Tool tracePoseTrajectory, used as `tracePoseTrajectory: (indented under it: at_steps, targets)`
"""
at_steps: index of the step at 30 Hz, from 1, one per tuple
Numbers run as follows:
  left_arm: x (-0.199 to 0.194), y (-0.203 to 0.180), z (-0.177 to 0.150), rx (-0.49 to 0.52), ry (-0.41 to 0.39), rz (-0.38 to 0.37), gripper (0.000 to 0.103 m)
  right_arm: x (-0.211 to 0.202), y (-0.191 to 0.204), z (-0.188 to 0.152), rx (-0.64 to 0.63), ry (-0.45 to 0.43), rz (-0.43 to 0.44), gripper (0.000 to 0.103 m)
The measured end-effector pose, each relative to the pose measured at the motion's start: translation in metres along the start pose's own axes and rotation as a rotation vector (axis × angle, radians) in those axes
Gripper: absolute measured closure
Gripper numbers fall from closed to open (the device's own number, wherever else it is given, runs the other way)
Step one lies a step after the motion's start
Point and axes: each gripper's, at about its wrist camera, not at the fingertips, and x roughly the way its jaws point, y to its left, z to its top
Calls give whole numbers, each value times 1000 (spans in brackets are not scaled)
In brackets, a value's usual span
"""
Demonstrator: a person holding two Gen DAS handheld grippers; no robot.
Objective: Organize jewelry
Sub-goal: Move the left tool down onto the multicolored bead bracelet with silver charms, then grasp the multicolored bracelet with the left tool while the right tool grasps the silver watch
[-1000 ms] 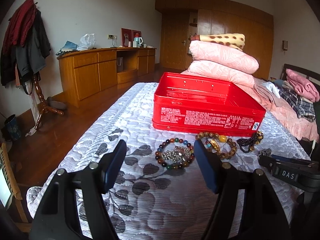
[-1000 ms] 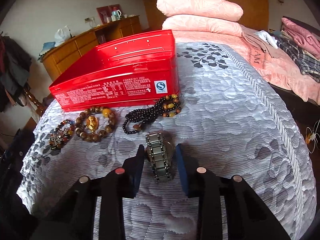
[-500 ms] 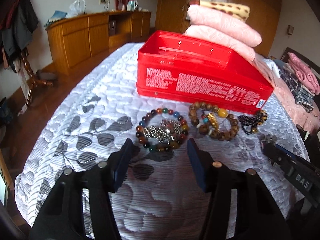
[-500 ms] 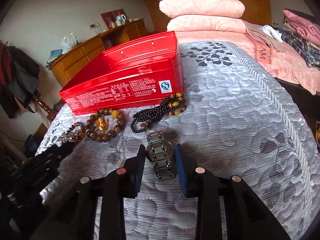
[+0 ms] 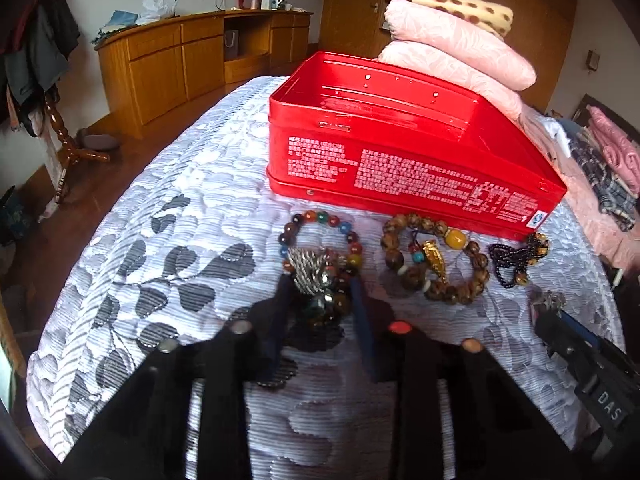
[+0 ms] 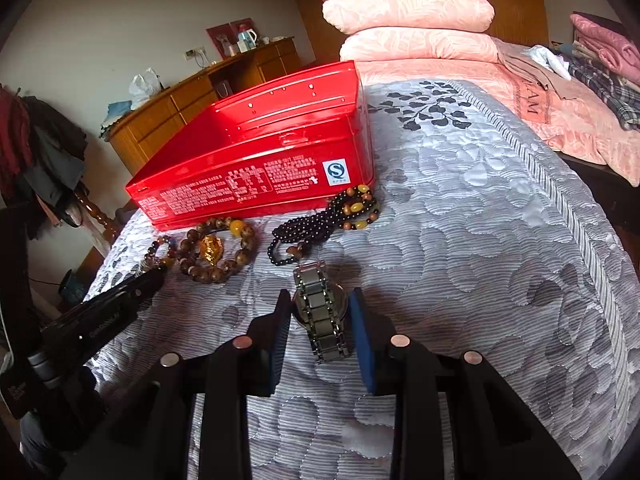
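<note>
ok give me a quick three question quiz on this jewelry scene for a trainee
1. True or false: the watch lies inside the red tin.
2. What sits between the left tongs? A) multicoloured bead bracelet B) watch C) black bead strand
3. Fill in: the brown bead bracelet carries a ___ charm.

Key: 1 false, it lies on the bedspread; 2 A; 3 gold.

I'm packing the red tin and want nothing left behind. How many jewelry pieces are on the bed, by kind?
Beaded bracelets: 2, multicoloured bead bracelet between the left gripper jaws, brown bead bracelet.
Dark bead strands: 1, black bead strand.
Silver chain pieces: 1, silver chain, inside the multicoloured one.
Watches: 1, metal watch, between the right gripper jaws.
Total: 5
</note>
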Motion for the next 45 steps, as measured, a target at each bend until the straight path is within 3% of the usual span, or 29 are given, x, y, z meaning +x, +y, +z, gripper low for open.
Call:
tracePoseTrajectory:
  at_steps: [4,6,22,26,29,31,33,35,43,45]
  targets:
    - [-6,6,-2,-20,-21,-46,82,1,1,0,-4,1,-5,73]
    - [-12,8,-4,-23,-46,-62,92,1,1,0,-3,2,-4,73]
    - [-53,32,-24,-48,-104,-157,93,2,4,0,-18,6,-26,73]
    - [-47,33,-28,-44,-79,-159,92,3,5,0,-13,9,-22,73]
    - [-39,33,-34,-42,-37,-152,88,3,5,0,-16,9,-25,73]
    - [-40,34,-37,-37,-33,-156,78,3,5,0,-12,9,-22,73]
    - [-44,33,-38,-32,-44,-158,60,3,5,0,-13,10,-23,73]
    - [-52,32,-37,-20,-77,-133,56,3,5,0,-16,9,-27,73]
    - [-48,23,-23,-4,-99,-141,59,3,5,0,-14,9,-25,73]
    - [-45,18,-21,6,-96,-145,73,2,5,0,-13,9,-24,73]
